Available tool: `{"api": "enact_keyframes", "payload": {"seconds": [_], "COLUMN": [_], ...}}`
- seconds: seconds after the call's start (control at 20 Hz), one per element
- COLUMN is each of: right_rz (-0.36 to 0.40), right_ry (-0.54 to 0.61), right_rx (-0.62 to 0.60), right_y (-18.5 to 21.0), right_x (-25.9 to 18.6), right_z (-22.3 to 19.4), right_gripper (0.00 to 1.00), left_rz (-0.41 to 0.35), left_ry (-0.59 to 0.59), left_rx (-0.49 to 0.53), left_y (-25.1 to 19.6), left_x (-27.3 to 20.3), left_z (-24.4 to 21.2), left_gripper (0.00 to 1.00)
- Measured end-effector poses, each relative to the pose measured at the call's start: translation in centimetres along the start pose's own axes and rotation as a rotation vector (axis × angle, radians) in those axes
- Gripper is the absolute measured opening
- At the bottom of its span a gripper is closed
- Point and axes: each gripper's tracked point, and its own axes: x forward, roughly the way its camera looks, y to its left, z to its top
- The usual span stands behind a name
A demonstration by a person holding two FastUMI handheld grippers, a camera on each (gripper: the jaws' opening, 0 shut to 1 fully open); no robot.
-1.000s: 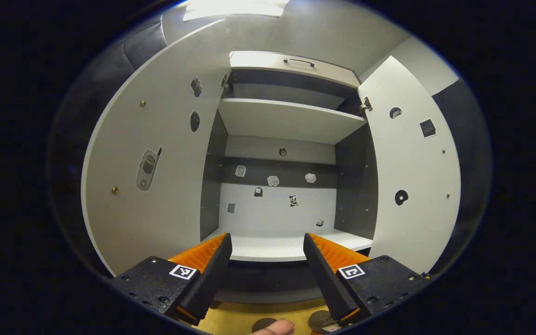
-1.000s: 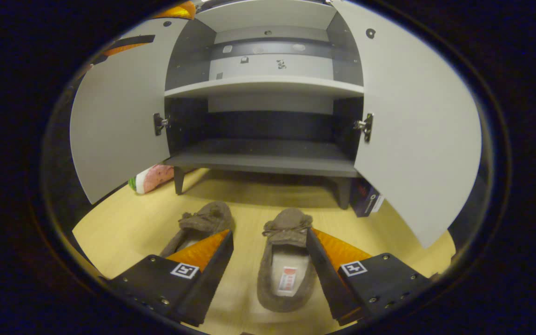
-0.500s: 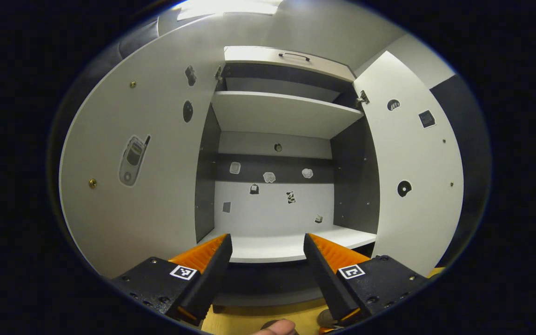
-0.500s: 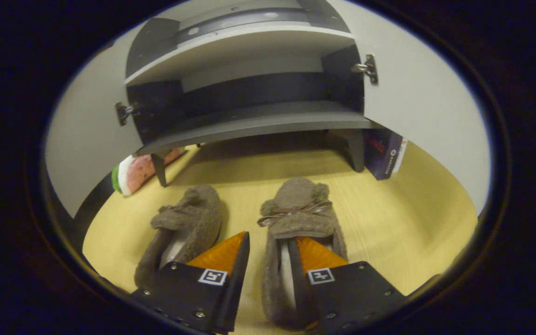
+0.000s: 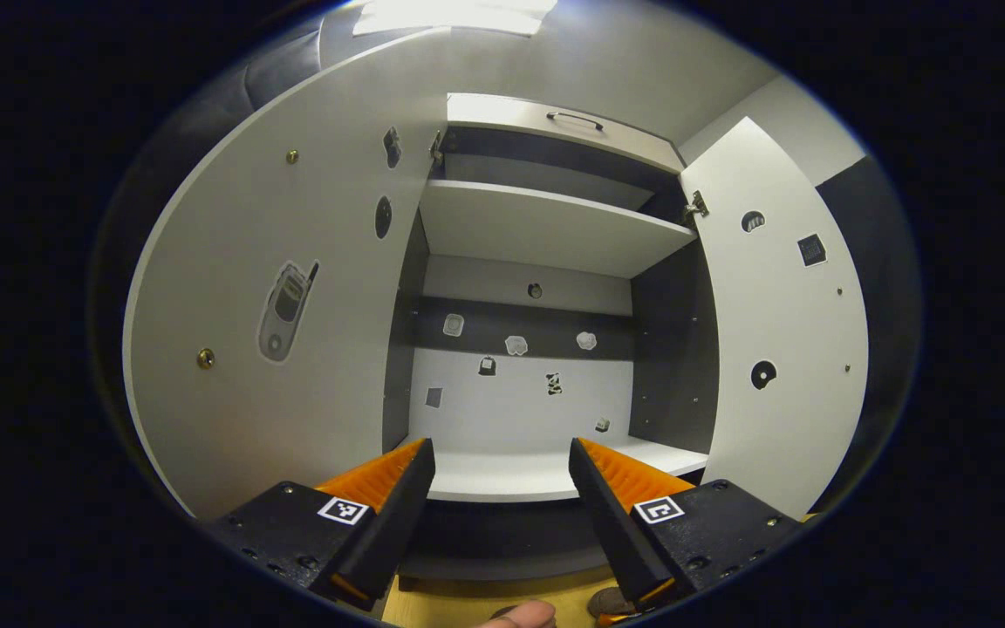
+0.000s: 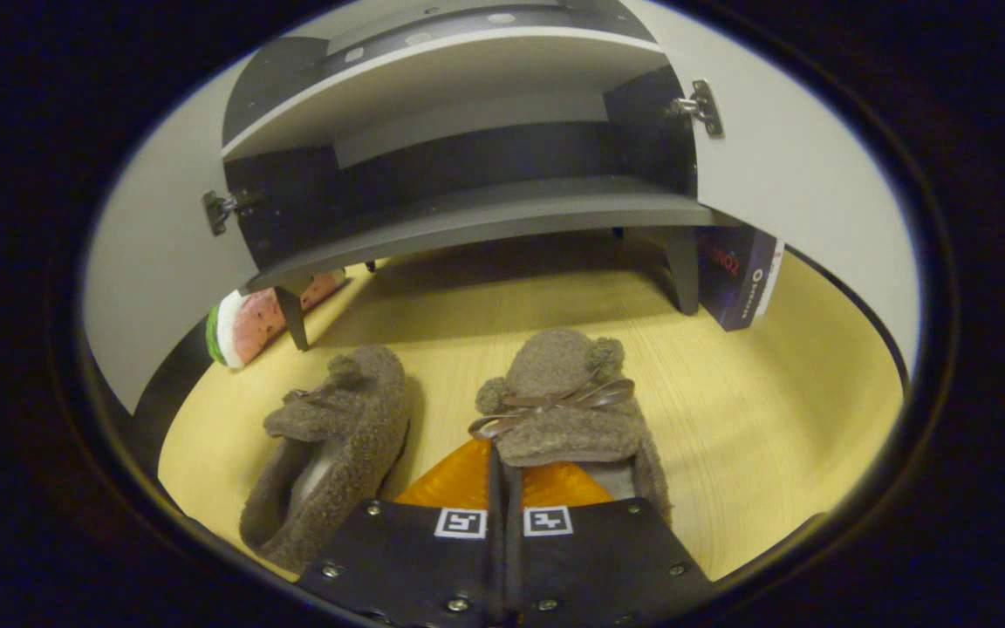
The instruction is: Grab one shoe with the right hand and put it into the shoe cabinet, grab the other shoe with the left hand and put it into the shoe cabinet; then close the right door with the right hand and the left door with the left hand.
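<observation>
Gripping the right shoe (image 6: 568,410) by its side wall, the right gripper (image 6: 502,475) has its fingers pinched together on it. Both shoes sit on the worktop (image 6: 773,419) before the cabinet (image 6: 468,218), so nothing is stowed and both doors stand open. Left gripper (image 5: 501,488) faces the cabinet, fingers wide apart, empty.

In the right gripper view we see two shoes side by side on the floor (image 6: 773,419) before the shoe cabinet (image 6: 485,222), one shoe (image 6: 337,445) left of the other shoe (image 6: 568,410), with a box (image 6: 742,275) beside the cabinet's right leg.
</observation>
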Motion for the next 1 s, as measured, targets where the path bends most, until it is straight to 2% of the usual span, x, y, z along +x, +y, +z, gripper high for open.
{"api": "enact_keyframes", "payload": {"seconds": [0.1,0.25,0.35,0.45,0.65,0.8,1.0], "right_rz": [0.042,0.008,0.027,0.022,0.042,0.004,0.011], "right_ry": [-0.015,-0.081,-0.102,-0.152,-0.284,-0.415,-0.526], "right_rx": [0.019,-0.02,0.004,-0.024,-0.051,-0.094,-0.103], "right_y": [0.5,-1.0,-0.5,-0.5,0.6,0.7,1.8], "right_x": [-1.0,-2.8,-4.6,-6.4,-11.2,-15.5,-18.3], "right_z": [0.1,2.6,4.7,7.4,15.2,21.5,29.2], "right_gripper": [0.01,0.01,0.01,0.01,0.01,0.01,0.01], "left_rz": [-0.008,-0.025,-0.038,-0.042,-0.059,-0.065,-0.091], "left_ry": [0.018,0.041,0.051,0.063,0.057,0.058,0.079], "left_rx": [-0.01,-0.004,-0.003,-0.007,-0.003,-0.005,-0.013], "left_y": [0.0,-0.2,-0.5,-0.5,-1.0,-1.4,-1.9], "left_x": [0.6,1.1,1.3,1.4,1.3,1.3,1.6], "left_z": [-0.6,-1.4,-1.7,-2.0,-1.9,-1.9,-2.6], "left_gripper": [0.95,0.95,0.95,0.95,0.95,0.95,0.95]}}
